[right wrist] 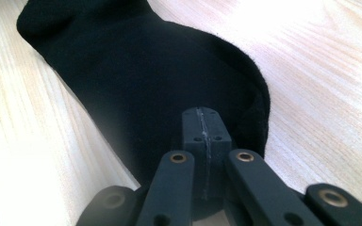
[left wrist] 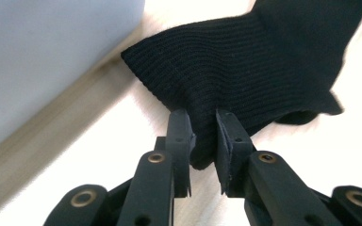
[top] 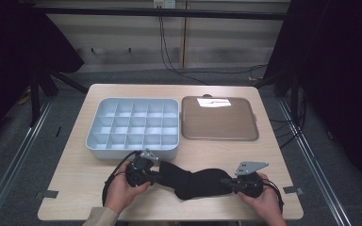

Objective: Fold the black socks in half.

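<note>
Two tools are working one black sock (top: pixel 193 181), which is lying lengthwise across the lower middle of the high view on the tabletop (top: pixel 75 174), its long axis running left to right between the hands. The right tool (top: pixel 227 181) is clamping the right end with its jaws fully together. The left tool (top: pixel 156 177) is standing narrowly apart around the ribbed cuff, fabric bunching between its jaws, just below the grey compartment tray (top: pixel 132 149).

The wooden surface (top: pixel 75 179) carries a grey compartment tray (top: pixel 133 127) at eleven o'clock, a brown tray (top: pixel 219 118) at one, and a black sock (top: pixel 193 181) at six.
</note>
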Demonstrator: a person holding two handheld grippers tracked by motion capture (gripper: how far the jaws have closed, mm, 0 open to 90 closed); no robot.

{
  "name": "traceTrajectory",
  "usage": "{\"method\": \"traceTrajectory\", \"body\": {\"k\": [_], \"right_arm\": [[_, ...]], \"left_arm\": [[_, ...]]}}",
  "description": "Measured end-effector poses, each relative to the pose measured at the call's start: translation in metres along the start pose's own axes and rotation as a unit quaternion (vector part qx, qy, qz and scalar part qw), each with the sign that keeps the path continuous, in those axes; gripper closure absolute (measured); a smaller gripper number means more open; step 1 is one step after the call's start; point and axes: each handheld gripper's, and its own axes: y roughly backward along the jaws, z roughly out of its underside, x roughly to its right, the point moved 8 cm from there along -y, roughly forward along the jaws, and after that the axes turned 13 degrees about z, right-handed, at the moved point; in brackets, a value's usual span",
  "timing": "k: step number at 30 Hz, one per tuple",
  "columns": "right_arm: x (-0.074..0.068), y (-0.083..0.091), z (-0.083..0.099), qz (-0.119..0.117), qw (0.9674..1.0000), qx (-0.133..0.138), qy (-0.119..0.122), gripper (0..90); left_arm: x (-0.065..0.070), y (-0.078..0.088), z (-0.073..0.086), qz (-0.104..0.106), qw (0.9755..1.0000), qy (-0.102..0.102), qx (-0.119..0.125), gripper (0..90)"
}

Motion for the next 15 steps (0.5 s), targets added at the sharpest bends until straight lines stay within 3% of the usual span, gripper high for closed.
{"method": "traceTrajectory", "body": {"k": [2,4,12,13,15], "right_arm": [[0.000,0.000,-0.001,0.002,1.0000,-0.001,0.005,90.0],[-0.002,-0.001,-0.001,0.002,1.0000,-0.002,0.006,90.0],[-0.005,-0.002,-0.003,-0.005,1.0000,-0.002,0.008,90.0],[-0.005,-0.002,-0.003,-0.006,0.9999,-0.002,0.008,90.0],[-0.006,-0.003,-0.004,-0.008,0.9999,-0.002,0.007,90.0]], "left_arm": [[0.005,0.003,-0.003,0.006,0.9998,0.008,0.017,77.6],[0.007,0.007,-0.004,0.009,0.9999,-0.002,0.012,77.6],[0.013,0.014,-0.009,0.014,0.9996,-0.008,0.023,77.7],[0.012,0.016,-0.009,0.012,0.9997,-0.016,0.014,77.7],[0.015,0.018,-0.011,0.016,0.9995,-0.014,0.022,77.7]]}}
